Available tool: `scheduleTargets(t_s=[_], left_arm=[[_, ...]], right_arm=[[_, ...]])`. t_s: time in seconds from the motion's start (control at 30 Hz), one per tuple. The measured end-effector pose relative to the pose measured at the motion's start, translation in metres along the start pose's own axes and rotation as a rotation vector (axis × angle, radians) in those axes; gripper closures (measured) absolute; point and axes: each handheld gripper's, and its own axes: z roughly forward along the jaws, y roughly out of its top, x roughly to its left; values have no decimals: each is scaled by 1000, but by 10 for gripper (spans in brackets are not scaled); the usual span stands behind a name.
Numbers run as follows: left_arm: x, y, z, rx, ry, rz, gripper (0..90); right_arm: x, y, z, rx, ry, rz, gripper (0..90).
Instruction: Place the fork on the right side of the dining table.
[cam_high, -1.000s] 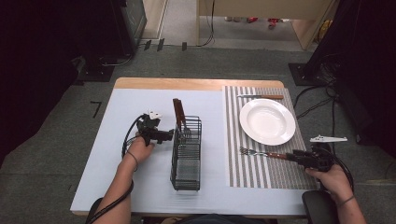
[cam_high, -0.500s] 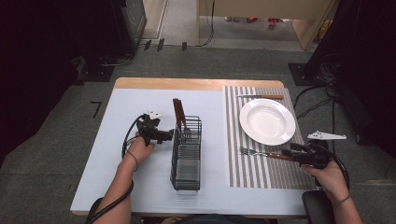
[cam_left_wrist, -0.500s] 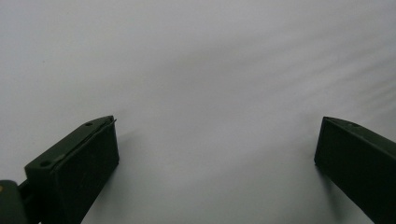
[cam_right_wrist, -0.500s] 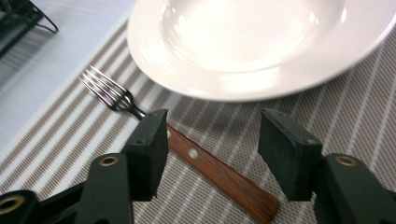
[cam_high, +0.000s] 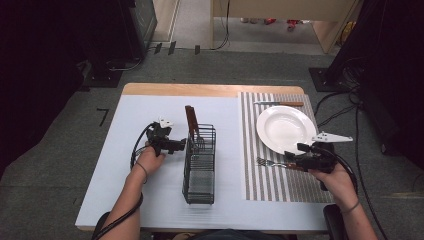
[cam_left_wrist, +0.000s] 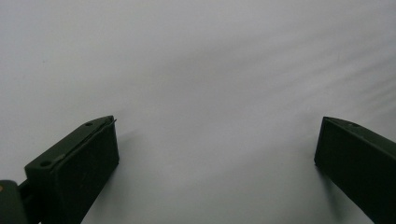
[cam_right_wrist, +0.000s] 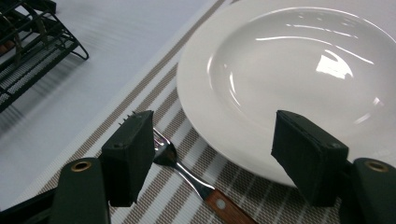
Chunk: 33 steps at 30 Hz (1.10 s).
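A fork (cam_right_wrist: 187, 172) with a wooden handle lies on the striped placemat (cam_high: 270, 185), just in front of the white plate (cam_high: 285, 127). My right gripper (cam_right_wrist: 212, 140) hovers over the fork with its jaws open. One jaw is beside the tines, the other is over the plate's rim (cam_right_wrist: 243, 154). In the high view the right gripper (cam_high: 300, 157) covers the fork's handle end. My left gripper (cam_high: 175, 145) rests left of the black wire caddy (cam_high: 200, 160). It stands open (cam_left_wrist: 217, 140) over bare white table, holding nothing.
A brown-handled utensil (cam_high: 191, 120) stands upright in the caddy's far end. A knife (cam_high: 280, 104) lies on the placemat beyond the plate. The caddy's corner (cam_right_wrist: 32, 51) shows at the top left of the right gripper view.
My right gripper has slid left along the fork toward the plate. The fork, the caddy and the left gripper have stayed put.
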Motion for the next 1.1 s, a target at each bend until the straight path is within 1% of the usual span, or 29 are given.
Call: scheduleTargets(t_s=[0.07, 0.1, 0.13, 0.2, 0.27, 0.3, 0.43, 0.63, 0.83, 0.9, 0.93, 1.07, 1.1], left_arm=[[0, 0, 0, 0, 0, -1, 0], [0, 0, 0, 0, 0, -1, 0], [0, 0, 0, 0, 0, 0, 0], [0, 0, 0, 1, 0, 0, 0], [0, 0, 0, 0, 0, 0, 0], [0, 0, 0, 0, 0, 0, 0], [0, 0, 0, 0, 0, 0, 0], [0, 0, 0, 0, 0, 0, 0], [0, 0, 0, 1, 0, 0, 0], [0, 0, 0, 0, 0, 0, 0], [0, 0, 0, 0, 0, -1, 0], [0, 0, 0, -1, 0, -1, 0], [0, 0, 0, -1, 0, -1, 0]], right_arm=[[6, 4, 5, 0, 7, -20, 280], [6, 4, 5, 0, 7, -20, 280], [13, 8, 10, 1, 13, -36, 275], [19, 13, 17, -5, 13, -57, 267], [24, 15, 22, -2, 10, -67, 259], [24, 15, 22, -2, 10, -67, 259], [36, 21, 37, 0, 12, -106, 252], [51, 25, 54, 9, 22, -132, 247], [66, 27, 71, 28, 48, -168, 244], [68, 27, 73, 29, 51, -170, 245], [73, 27, 78, 30, 58, -179, 243], [82, 27, 89, 28, 66, -206, 239], [85, 27, 91, 28, 68, -205, 238]])
